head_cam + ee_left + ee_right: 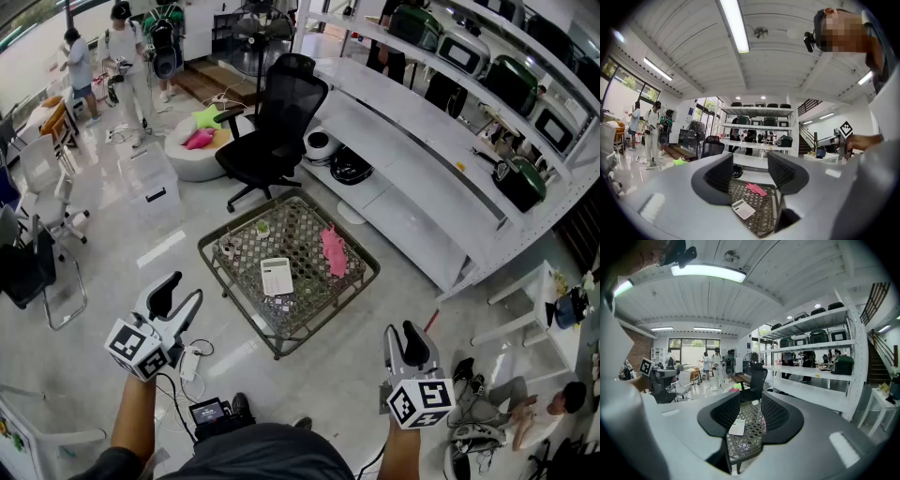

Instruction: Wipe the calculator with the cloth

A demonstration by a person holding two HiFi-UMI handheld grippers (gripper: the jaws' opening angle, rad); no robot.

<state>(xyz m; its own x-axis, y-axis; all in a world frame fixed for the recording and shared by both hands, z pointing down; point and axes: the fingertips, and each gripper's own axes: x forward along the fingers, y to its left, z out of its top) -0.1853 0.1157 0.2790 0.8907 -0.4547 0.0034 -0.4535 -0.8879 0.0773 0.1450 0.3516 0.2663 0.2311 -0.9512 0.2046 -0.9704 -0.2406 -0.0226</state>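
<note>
Left side: your left gripper (186, 289) hangs over the floor, well short of the low table (217, 246). Its jaws stand apart with nothing between them.
Centre: the calculator (277, 276) lies flat on the woven top, near the middle of the table. Its long axis runs away from you, tilted only a little.
Right of centre: the cloth (334, 251), pink and crumpled, lies just to the right of the calculator, near it but apart. It sits slightly farther from you, and its length also runs away from you.
Right side: your right gripper (403, 330) is also short of the table and dips slightly. Its jaws are parted and hold nothing; the table merely shows through the gap.
Deciding relation: the cloth lies ahead and to the left of your right gripper, and it looks nearer to that hand than to the left. The calculator looks nearer to your left.
Step in hand: wiping has not begun, and the cloth is untouched.
Coming move: you probably reach forward and down with the right, closing across the cloth's narrow width. The left is free to steady the calculator.
</note>
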